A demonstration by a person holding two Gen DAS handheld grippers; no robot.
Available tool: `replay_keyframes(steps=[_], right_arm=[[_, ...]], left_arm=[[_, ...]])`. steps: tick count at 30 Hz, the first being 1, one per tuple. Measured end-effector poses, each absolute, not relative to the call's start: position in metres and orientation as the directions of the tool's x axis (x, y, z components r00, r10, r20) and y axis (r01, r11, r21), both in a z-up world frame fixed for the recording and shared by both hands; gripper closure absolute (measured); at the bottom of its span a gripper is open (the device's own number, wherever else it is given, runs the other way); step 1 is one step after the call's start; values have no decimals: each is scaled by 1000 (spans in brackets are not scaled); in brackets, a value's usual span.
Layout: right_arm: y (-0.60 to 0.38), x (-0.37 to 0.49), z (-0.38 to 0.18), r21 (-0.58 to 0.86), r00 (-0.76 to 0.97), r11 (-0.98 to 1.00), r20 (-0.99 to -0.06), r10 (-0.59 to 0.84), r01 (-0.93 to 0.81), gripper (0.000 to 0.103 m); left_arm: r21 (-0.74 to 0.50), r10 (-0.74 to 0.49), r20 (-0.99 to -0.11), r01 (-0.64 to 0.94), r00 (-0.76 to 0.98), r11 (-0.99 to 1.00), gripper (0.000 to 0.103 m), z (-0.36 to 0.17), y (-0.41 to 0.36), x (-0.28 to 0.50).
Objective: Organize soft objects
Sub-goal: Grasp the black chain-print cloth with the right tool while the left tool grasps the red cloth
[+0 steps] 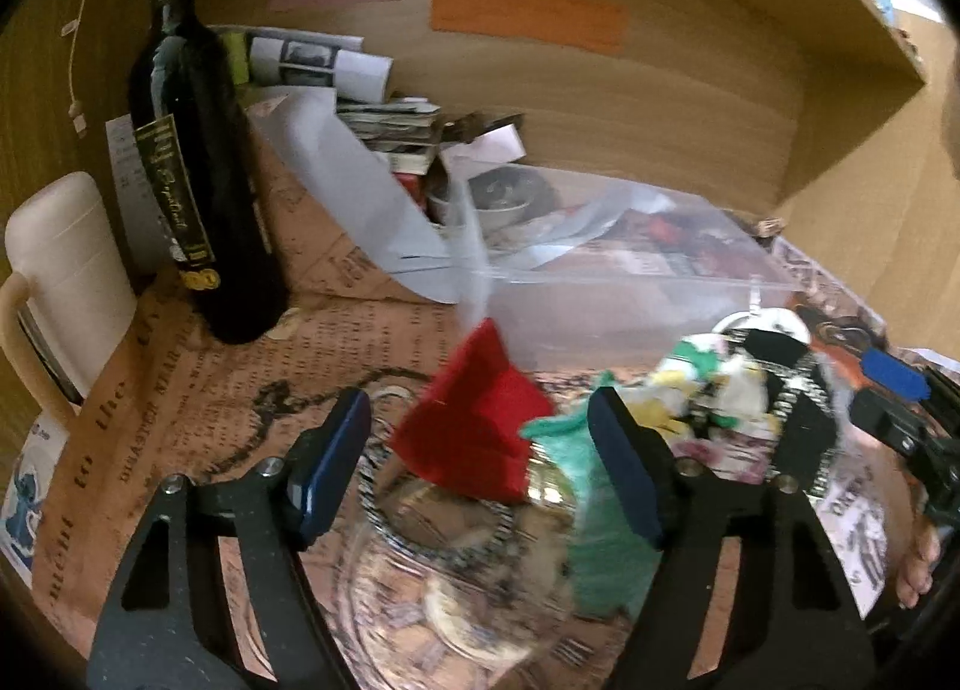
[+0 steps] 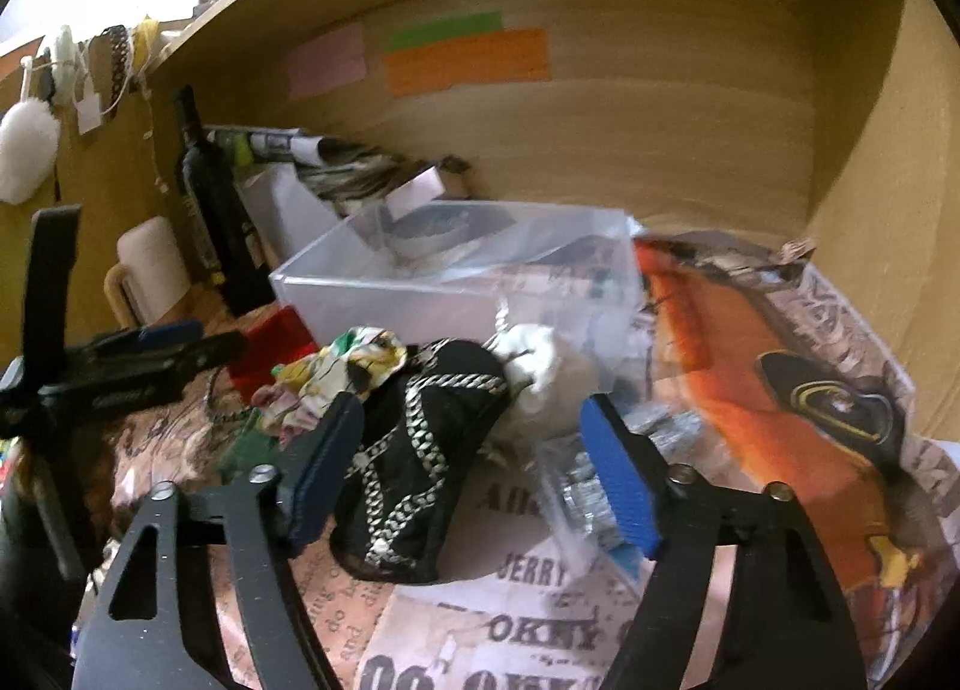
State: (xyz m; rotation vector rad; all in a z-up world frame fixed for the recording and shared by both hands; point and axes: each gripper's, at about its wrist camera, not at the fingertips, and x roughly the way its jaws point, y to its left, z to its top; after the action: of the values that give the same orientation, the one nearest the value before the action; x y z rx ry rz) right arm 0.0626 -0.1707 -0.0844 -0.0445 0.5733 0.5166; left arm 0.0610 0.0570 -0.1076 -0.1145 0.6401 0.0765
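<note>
Black pouch (image 2: 414, 450) between right gripper (image 2: 474, 474) fingers

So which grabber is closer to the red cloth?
Left. The left gripper has its jaws open right around the red cloth. The right gripper sits further off, over the black pouch, with the red cloth behind and to its left.

The glass object (image 1: 444, 558) below the left gripper's jaws is smeared by motion blur, its shape unreadable. The green cloth (image 1: 600, 540) runs behind the right jaw pad. The black embroidered pouch (image 2: 414, 450) hides the printed paper beneath. The mug (image 1: 54, 294) is cut by the left wrist view's edge.
</note>
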Motion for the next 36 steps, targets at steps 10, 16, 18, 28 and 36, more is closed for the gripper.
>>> replay_keyframes(steps=[10,16,18,28,36], right_arm=[[-158,73,-100,148,633,842,-595,495,-519,68],[-160,75,-101,175,623,838,-595,508,-516,85],[-160,73,-99,174,631,840,-587,508,-514,87],[-164,67,-74,124,708,854,-506,492,-505,89],[-175,72,-42,119,778,873,-407,478,-474,89]], left_arm=[[-104,-7,-709,-96,706,990,66,-132,77,98],[-112,-28,-730,-79,683,991,86,-142,74,103],[-106,-28,-727,-72,686,992,91,-143,72,102],[-95,4,-659,-88,752,992,99,-127,66,72],[-107,12,-565,-87,825,990,99,-88,69,58]])
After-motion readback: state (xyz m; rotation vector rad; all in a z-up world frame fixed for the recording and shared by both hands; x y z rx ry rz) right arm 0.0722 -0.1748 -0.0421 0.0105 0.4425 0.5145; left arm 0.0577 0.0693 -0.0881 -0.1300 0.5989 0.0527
